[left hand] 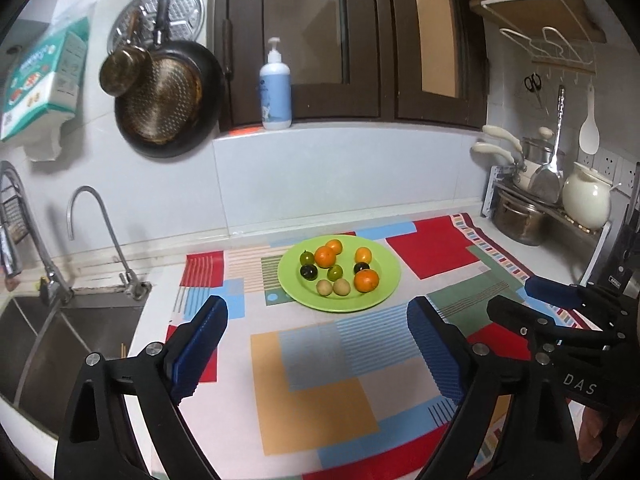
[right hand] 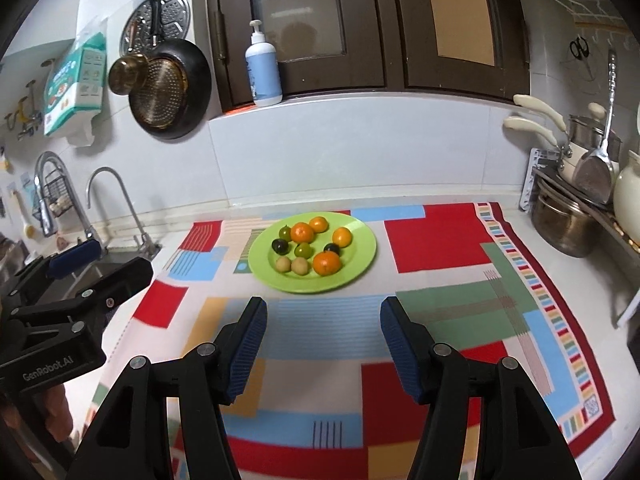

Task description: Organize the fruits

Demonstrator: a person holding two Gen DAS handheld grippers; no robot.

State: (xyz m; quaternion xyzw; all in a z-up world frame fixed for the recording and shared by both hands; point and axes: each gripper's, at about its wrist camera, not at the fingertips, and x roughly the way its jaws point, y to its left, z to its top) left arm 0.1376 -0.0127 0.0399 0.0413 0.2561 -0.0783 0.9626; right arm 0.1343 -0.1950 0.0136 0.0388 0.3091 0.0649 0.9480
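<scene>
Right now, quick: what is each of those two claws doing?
Left gripper: open, holding nothing.
Right gripper: open, holding nothing.

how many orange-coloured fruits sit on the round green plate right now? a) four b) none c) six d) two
a: the round green plate holds four orange fruits, namely two at the back, one on the right and one at the front.

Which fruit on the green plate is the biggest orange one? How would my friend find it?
Find the colorful patchwork cloth on the counter, then the green plate on it. The fruit is the large orange at the plate's near right side, beside two small tan fruits. It is the orange one closest to the tongs.
</scene>
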